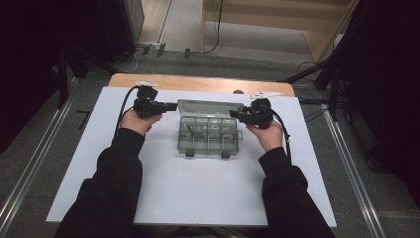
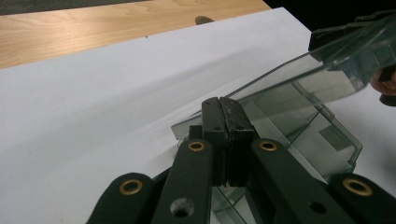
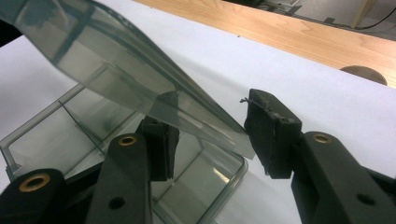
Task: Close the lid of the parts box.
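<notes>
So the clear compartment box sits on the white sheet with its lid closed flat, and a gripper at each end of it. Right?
Not quite. The lid is not closed flat: it is raised at an angle above the compartments, as the right gripper view shows. The rest holds: the clear compartment box sits on the white sheet, with the left gripper and the right gripper at its two ends.

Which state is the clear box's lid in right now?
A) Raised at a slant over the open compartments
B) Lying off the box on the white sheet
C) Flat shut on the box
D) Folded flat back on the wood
A: in the right gripper view the lid slants above the clear box, between the right tongs' open jaws.
</notes>
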Demonstrator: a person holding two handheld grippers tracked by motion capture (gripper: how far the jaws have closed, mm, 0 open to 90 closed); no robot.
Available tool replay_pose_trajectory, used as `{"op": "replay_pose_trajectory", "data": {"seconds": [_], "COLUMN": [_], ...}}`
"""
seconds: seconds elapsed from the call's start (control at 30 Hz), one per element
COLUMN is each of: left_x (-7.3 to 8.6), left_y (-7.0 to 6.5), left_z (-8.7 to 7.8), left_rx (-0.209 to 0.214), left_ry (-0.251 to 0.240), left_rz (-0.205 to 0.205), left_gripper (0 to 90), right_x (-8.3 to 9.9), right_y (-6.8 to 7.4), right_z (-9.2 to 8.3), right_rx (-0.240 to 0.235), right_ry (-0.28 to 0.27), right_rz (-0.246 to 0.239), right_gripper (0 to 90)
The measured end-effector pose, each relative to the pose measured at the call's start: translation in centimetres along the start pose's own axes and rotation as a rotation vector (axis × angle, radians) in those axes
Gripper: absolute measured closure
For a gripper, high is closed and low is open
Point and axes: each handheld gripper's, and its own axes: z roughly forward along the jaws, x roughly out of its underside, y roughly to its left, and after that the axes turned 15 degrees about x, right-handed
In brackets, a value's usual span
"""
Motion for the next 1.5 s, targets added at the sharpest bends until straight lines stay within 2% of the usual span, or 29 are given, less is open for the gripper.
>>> {"op": "replay_pose_trajectory", "data": {"seconds": [0.17,0.47,0.6,0.77,0.87,0.97,1.03,1.2,1.37,1.5], "left_x": [-0.5,-0.7,-0.7,-0.8,-0.8,-0.8,-0.8,-0.9,-0.9,-0.9], "left_y": [0.0,0.3,0.3,0.2,0.1,0.1,0.0,0.0,-0.2,-0.3], "left_z": [0.6,0.9,0.8,0.7,0.7,0.7,0.7,0.7,0.8,0.8], "left_rx": [-0.014,-0.014,-0.013,-0.012,-0.012,-0.012,-0.015,-0.008,-0.004,0.007], "left_ry": [0.0,-0.005,-0.006,-0.006,-0.01,-0.011,-0.009,-0.012,-0.005,-0.003], "left_rz": [0.013,0.007,0.009,0.013,0.013,0.015,0.018,0.025,0.029,0.027], "left_gripper": [90.0,89.7,89.6,89.5,89.5,89.5,89.4,89.4,89.2,89.2], "right_x": [0.0,0.0,0.0,0.0,0.3,0.7,0.9,1.2,1.3,1.2], "right_y": [0.0,-0.1,-0.1,-0.1,-0.4,-0.6,-0.9,-1.7,-2.4,-2.4], "right_z": [0.0,0.0,-0.1,-0.7,-1.3,-1.8,-2.2,-3.0,-3.2,-3.0], "right_rx": [0.001,-0.008,-0.019,-0.016,-0.02,-0.015,-0.019,-0.032,-0.045,-0.034], "right_ry": [-0.001,0.003,0.002,0.01,0.033,0.053,0.07,0.119,0.137,0.151], "right_rz": [-0.005,0.0,0.015,0.006,0.011,-0.009,0.001,0.029,0.067,0.071], "right_gripper": [55.2,53.4,48.1,38.7,39.1,42.7,52.3,68.9,87.6,90.0]}}
